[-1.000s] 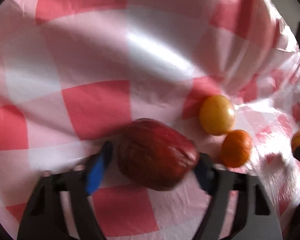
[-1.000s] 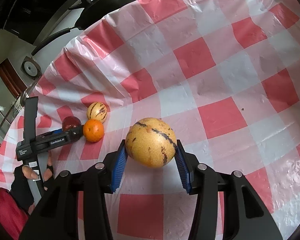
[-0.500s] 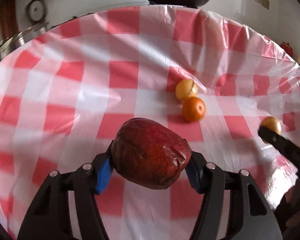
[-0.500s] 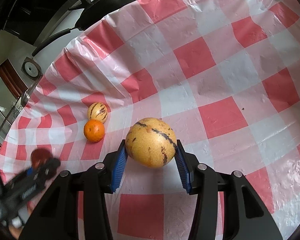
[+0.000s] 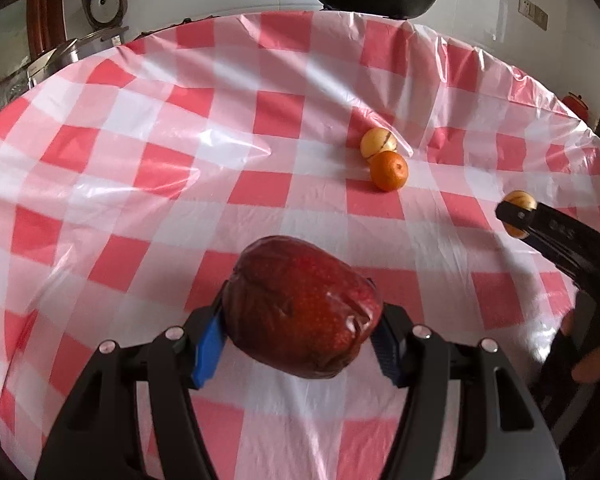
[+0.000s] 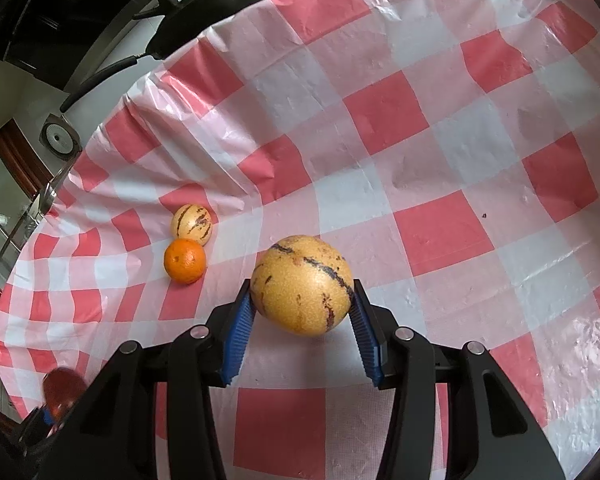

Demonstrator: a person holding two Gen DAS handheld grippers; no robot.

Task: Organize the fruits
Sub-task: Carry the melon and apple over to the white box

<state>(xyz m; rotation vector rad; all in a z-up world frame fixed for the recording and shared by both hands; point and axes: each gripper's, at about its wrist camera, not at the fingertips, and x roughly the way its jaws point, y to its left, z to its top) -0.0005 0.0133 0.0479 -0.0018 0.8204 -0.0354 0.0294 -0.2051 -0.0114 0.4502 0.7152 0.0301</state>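
On the checked table (image 5: 260,120), our left fingers (image 5: 300,344) pinch the apple (image 5: 300,308), the right (image 6: 300,320) pinch the melon (image 6: 302,284); the orange (image 5: 389,170) lies ahead, nearer the melon.

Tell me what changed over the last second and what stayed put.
The left gripper, fingers clamped on the red apple, pulled back from the orange and small striped fruit, widening its view. Unchanged: the right gripper holds the large striped fruit in place, and the two fruits on the checkered tablecloth stay touching.
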